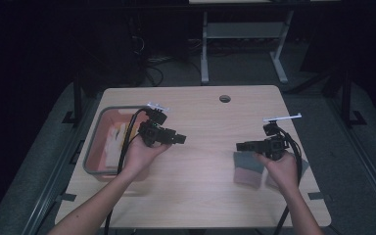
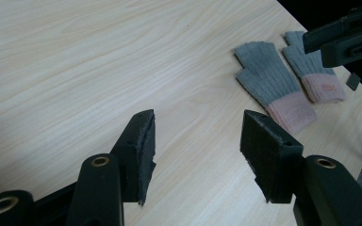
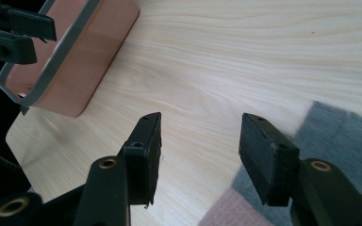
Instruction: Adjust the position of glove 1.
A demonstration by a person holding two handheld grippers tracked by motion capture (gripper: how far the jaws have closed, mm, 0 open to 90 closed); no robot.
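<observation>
In the high view, the person's right hand is covering part of the two gloves, and their outlines are blurring into the table. The contents of the pink bin at the left are showing as pale, unreadable shapes. In the right gripper view, the frame edges are cutting off one grey glove and the bin.

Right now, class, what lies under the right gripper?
Under the right gripper lie two grey gloves with pink cuffs, side by side on the wooden table. In the high view the hand covers part of them.
</observation>
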